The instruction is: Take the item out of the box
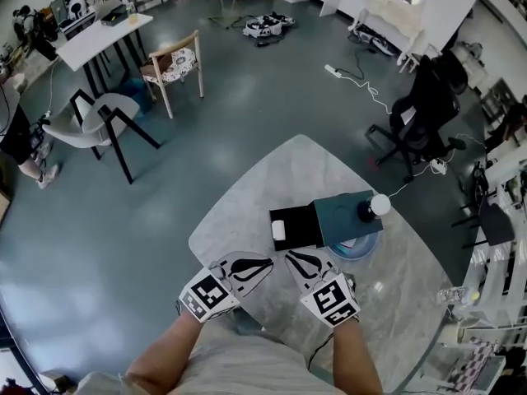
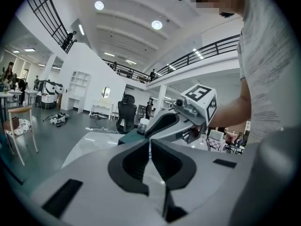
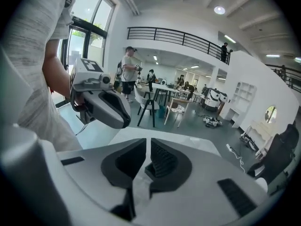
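On the marble table point(image 1: 272, 179) lies a dark teal box point(image 1: 346, 215), opened beside its black tray point(image 1: 300, 223). A small white item point(image 1: 278, 230) rests at the tray's left end. A dark bottle with a white cap point(image 1: 373, 207) stands on the teal part. My left gripper point(image 1: 259, 264) and right gripper point(image 1: 296, 260) hover side by side just in front of the tray, both apart from it. The left gripper point(image 2: 150, 142) is shut and empty. The right gripper point(image 3: 146, 142) shows only a thin slit between its jaws, with nothing in it.
A pale blue bowl point(image 1: 360, 248) peeks out under the box on the right. Beyond the table stand a black office chair point(image 1: 420, 113), a wooden chair point(image 1: 174, 64), a grey chair point(image 1: 99, 118) and a white desk point(image 1: 103, 35). Cables point(image 1: 362, 81) cross the floor.
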A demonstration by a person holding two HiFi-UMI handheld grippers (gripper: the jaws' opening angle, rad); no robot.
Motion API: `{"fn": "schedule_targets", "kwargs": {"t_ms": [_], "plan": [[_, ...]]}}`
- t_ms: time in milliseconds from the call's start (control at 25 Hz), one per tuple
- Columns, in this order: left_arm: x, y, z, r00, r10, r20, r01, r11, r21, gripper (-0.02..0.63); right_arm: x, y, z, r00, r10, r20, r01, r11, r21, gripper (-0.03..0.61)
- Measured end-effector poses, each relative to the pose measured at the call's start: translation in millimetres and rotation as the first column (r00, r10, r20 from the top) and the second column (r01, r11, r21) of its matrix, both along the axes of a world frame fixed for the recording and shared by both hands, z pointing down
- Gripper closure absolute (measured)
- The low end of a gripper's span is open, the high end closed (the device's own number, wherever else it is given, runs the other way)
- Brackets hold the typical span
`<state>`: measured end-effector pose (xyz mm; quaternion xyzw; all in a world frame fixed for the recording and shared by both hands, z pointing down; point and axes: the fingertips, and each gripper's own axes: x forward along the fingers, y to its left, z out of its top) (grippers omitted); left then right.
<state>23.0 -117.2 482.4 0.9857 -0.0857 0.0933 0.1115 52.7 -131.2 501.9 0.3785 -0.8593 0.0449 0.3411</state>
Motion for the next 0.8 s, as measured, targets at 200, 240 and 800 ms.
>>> {"fn": "schedule_targets", "kwargs": {"t_ms": [200, 240, 800], "plan": [[-2, -5, 8, 0.998, 0.07, 0.003, -0.07, 0.998, 0.004, 0.588, 4, -17, 25, 0.992, -0.022, -0.127, 0.013, 0.998, -0.067, 0.514], [-2, -6, 9, 0.997, 0.08, 0.0, -0.08, 0.997, 0.003, 0.588, 4, -20, 30, 0.988, -0.035, -0.151, 0.023, 0.996, -0.082, 0.506], [-1, -26, 25, 0.992, 0.129, -0.011, -0.129, 0.991, -0.026, 0.588, 13, -53, 94, 0.876, -0.276, -0.395, 0.179, 0.948, -0.265, 0.394]]}}
